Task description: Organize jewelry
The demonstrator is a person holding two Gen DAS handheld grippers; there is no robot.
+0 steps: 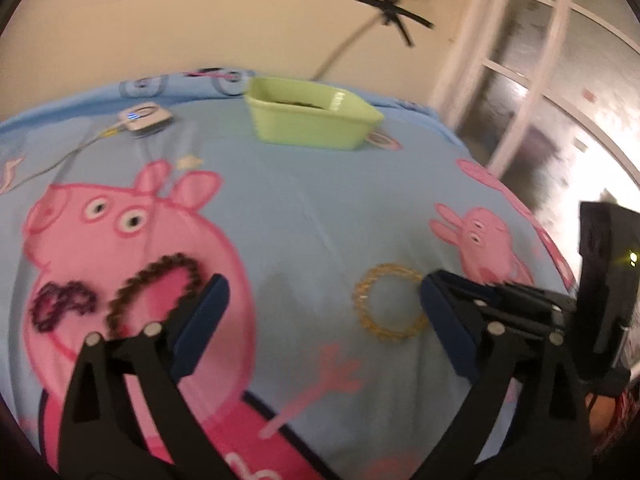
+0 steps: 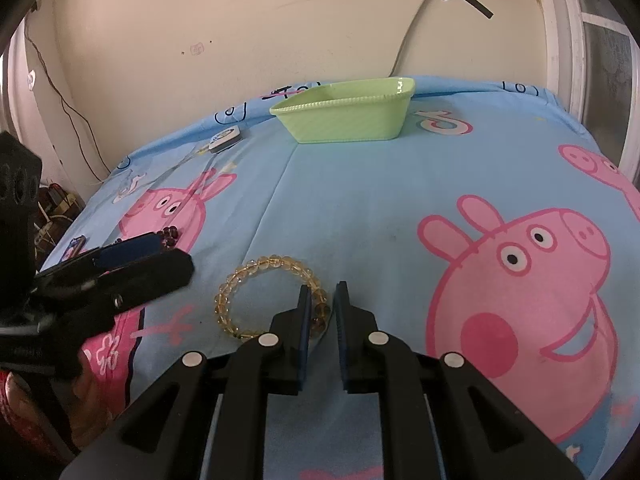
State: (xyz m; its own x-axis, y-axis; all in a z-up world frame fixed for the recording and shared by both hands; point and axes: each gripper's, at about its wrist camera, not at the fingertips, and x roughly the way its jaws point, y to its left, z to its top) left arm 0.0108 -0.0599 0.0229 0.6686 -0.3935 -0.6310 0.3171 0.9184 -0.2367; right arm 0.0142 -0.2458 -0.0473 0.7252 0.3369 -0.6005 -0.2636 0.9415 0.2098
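Bracelet (image 2: 272, 298), amber, lies on bed (image 2: 360, 208). My left gripper (image 1: 324, 300) gapes wide, empty. Right gripper (image 2: 322, 300) closed beside the beads.

Each black tool (image 1: 324, 296) has blue pads (image 1: 200, 320) and silver screws.

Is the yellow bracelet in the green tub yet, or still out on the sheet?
Out. The yellow bracelet lies flat on the blue sheet, well short of the green tub at the far edge, with no jaws gripping it.
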